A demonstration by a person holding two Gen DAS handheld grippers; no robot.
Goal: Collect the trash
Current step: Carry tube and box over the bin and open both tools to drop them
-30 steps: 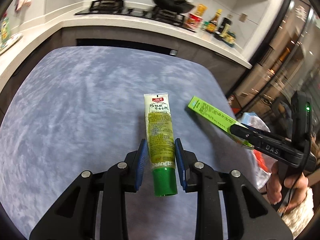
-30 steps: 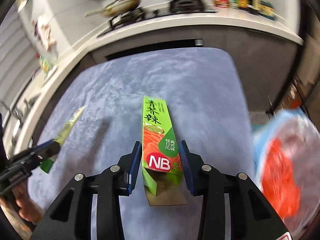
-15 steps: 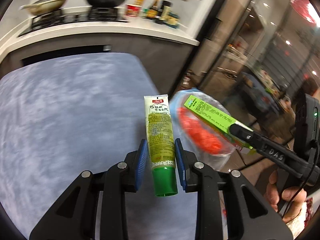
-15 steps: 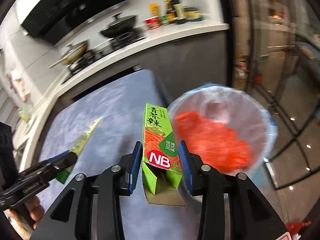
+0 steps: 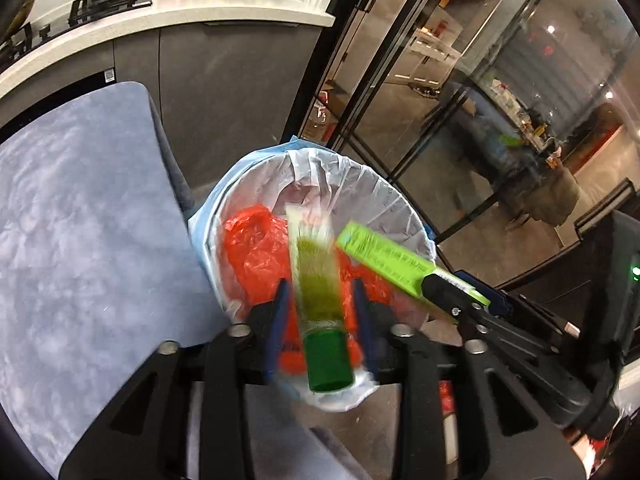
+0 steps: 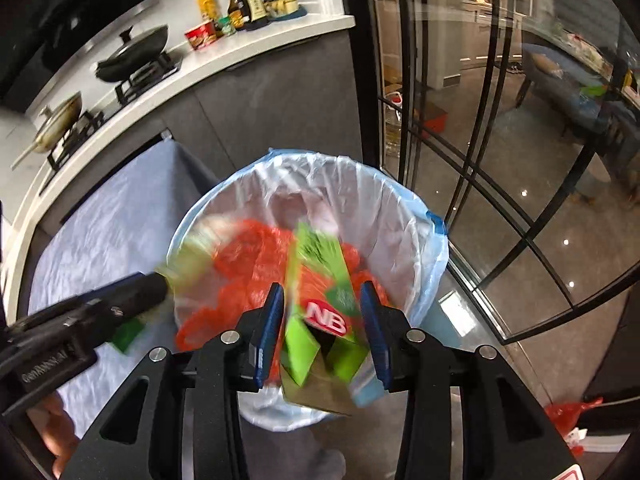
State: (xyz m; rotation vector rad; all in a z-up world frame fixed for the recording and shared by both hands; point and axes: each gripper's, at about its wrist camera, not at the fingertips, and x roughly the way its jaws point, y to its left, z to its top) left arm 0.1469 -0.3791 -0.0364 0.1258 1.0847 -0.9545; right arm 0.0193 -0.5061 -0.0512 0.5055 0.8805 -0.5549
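Observation:
A white-lined trash bin (image 5: 400,196) (image 6: 400,200) stands beside the table, with a crumpled red bag (image 5: 252,240) (image 6: 248,248) inside. My left gripper (image 5: 319,286) (image 6: 154,284) hangs over it and its jaws are opening. The green-capped tube (image 5: 316,264) is blurred between the pads, with a gap on each side. My right gripper (image 6: 321,288) (image 5: 438,282) is also over the bin, jaws opening. The green NB box (image 6: 320,256) (image 5: 384,260) sits tilted and blurred between its pads, which stand clear of it.
The table under a grey-blue cloth (image 5: 80,220) lies to the left of the bin. Behind it runs a kitchen counter (image 5: 200,12) with pans and bottles. Black-framed glass doors (image 6: 500,160) stand to the right. A red bag (image 6: 568,412) lies on the floor.
Both grippers swung right from over the table to above the bin. Both pairs of jaws have widened, and the tube and the box have come loose and blur.

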